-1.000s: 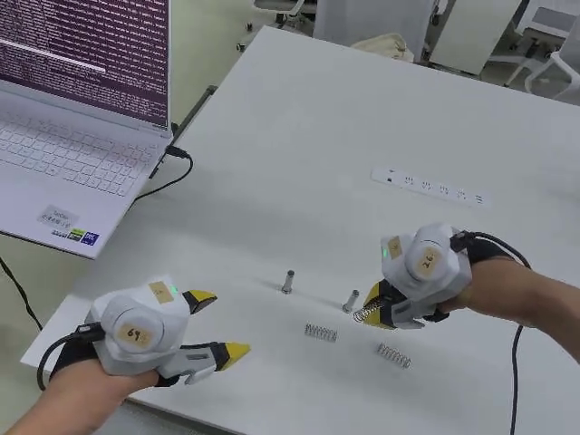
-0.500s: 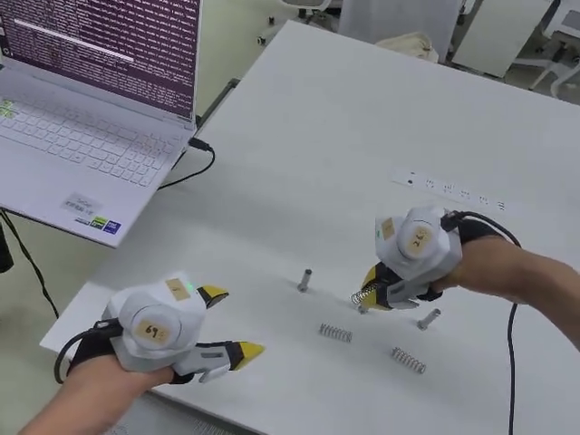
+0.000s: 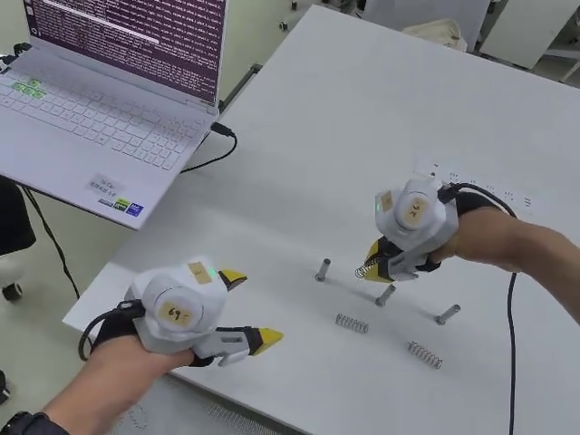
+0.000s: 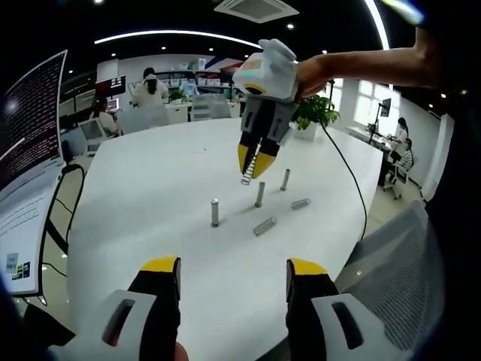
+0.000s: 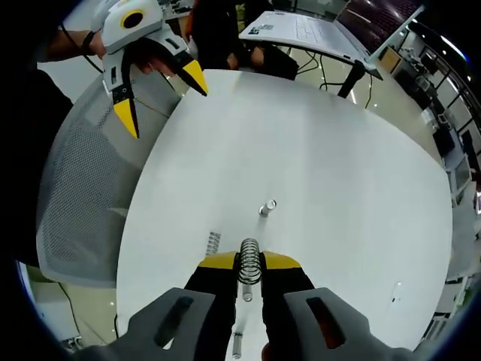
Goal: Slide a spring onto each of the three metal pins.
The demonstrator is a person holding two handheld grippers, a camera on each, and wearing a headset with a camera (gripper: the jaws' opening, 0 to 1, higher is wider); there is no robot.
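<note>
Yellow-tipped, my right gripper (image 3: 376, 270) pinches a spring (image 3: 366, 267) over the white table (image 3: 362, 136), seemingly just above the middle pin (image 3: 385, 294); two loose springs (image 3: 352, 323) lie nearby.
Left gripper view: my left gripper (image 4: 233, 271) gapes, holding nothing.
Right gripper view: the spring is clamped between my jaws.

The white table (image 3: 362, 118) carries 3 upright metal pins (image 3: 323, 270) (image 3: 386, 294) (image 3: 447, 314), 2 springs (image 3: 352, 323) (image 3: 424, 354) lying at their 5 o'clock, and a power strip (image 3: 512, 194) at 1 o'clock.
</note>
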